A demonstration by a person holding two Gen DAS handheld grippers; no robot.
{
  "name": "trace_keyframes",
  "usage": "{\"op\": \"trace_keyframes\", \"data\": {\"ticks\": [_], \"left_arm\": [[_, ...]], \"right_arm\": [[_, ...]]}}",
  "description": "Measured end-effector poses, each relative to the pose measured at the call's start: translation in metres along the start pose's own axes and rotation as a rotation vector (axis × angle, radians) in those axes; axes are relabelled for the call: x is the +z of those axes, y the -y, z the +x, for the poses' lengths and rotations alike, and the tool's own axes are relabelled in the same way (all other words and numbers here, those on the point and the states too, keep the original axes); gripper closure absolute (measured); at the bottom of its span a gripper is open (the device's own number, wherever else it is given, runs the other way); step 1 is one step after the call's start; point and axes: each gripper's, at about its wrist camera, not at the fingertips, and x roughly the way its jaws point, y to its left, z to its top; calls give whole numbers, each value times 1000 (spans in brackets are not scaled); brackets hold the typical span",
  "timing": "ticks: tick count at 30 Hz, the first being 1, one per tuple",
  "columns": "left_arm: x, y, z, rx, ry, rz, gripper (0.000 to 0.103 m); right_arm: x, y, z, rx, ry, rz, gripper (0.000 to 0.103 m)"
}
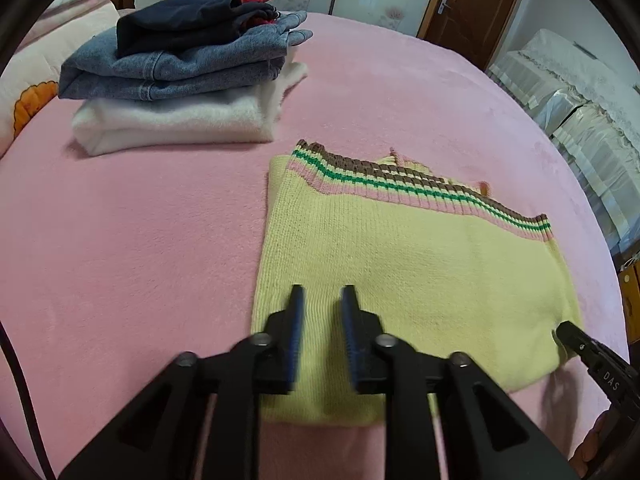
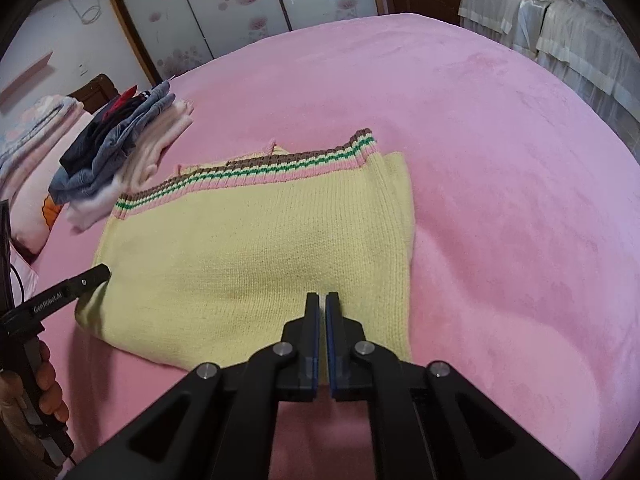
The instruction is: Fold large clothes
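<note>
Left claw (image 1: 322, 294) hangs with its jaws spread over the near edge of a folded yellow sweater (image 1: 400, 264), nothing between them; the right claw (image 2: 322, 300), jaws pressed together and empty, hovers over the same near edge further right. That sweater, striped hem on its far side, lies flat on a pink bed (image 1: 140, 240). At far left sits a stack of folded clothes (image 1: 180, 76). Flowered sliding doors (image 2: 224, 4) and a brown door (image 1: 472, 4) line the far wall.

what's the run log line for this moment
step: fold sweater | sweater: folded flat on bed | left hand-held gripper: open over sweater | right hand-held gripper: shut, empty | pile: stacked behind
</note>
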Motion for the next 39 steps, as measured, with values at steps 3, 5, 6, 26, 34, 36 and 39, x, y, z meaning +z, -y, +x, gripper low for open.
{"op": "trace_keyframes", "data": {"ticks": [3,5,6,26,34,36,39], "left_arm": [[-1,6,-20,29,4,-1,34],[-2,10,-35,25,20,7,33],[-3,13,-44,18,21,12,33],[-71,-11,-104,-193,-41,-113,32],[-100,-38,-32,-399,-66,-288,32],[-98,-42,-18,-420,-41,-315,33],[-89,-42,-3,-432,30,-319,33]], "right_arm": [[0,-3,-14,0,10,7,96],[-1,-5,-25,0,19,10,89],[-1,-7,-32,-1,27,11,85],[-44,-73,-110,20,188,-138,78],[-61,-81,-79,21,170,-179,78],[-60,-80,-70,25,157,-184,78],[-58,-82,-60,24,155,-196,78]]}}
